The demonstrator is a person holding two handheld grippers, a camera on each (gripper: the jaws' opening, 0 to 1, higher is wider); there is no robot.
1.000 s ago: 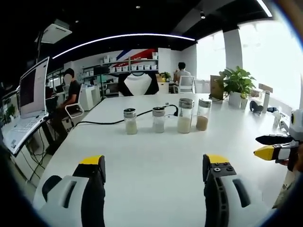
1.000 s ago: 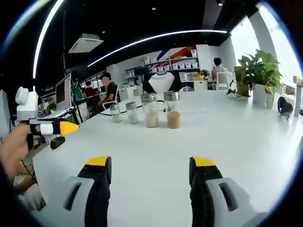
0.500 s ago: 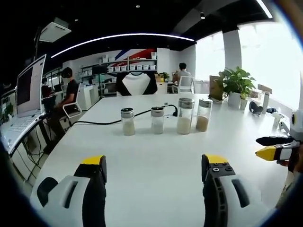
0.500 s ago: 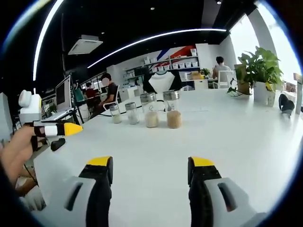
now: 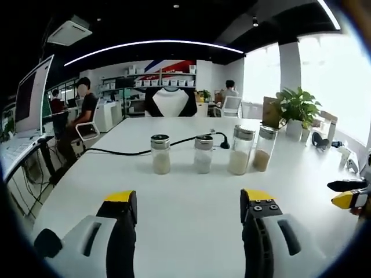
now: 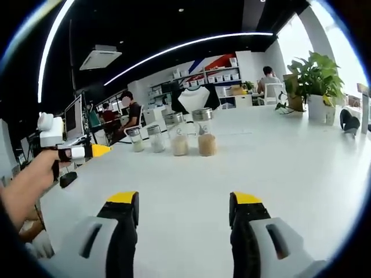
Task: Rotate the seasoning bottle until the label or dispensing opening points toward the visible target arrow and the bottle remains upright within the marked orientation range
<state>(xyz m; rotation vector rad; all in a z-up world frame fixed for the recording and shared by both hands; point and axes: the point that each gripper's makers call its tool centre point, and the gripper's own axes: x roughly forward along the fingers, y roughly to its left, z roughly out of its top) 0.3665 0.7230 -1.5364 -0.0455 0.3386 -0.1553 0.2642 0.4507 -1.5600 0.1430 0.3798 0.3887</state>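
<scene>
Four seasoning bottles stand upright in a row on the white table (image 5: 185,231). From the left: two short ones with pale contents (image 5: 160,153) (image 5: 203,153), a taller one with cream grains (image 5: 240,150) and a tall one with brown grains (image 5: 264,148). The same row runs from the short bottle (image 6: 135,139) to the brown-filled one (image 6: 204,132). My left gripper (image 5: 189,201) is open, well short of the row and facing the two short bottles. My right gripper (image 6: 184,200) is also open and empty, farther back. Each gripper enters the other's view: right gripper (image 5: 349,196), left gripper (image 6: 78,152).
A black cable (image 5: 124,150) runs across the table behind the bottles. A potted plant (image 5: 295,110) and small items stand at the right edge. A monitor (image 5: 26,98) and a seated person (image 5: 84,113) are at the left. A hand (image 6: 26,185) holds the left gripper.
The left gripper has come closer to the bottle row, which now looks larger in its view. In the right gripper view it has advanced toward the bottles. Both grippers stay open.
</scene>
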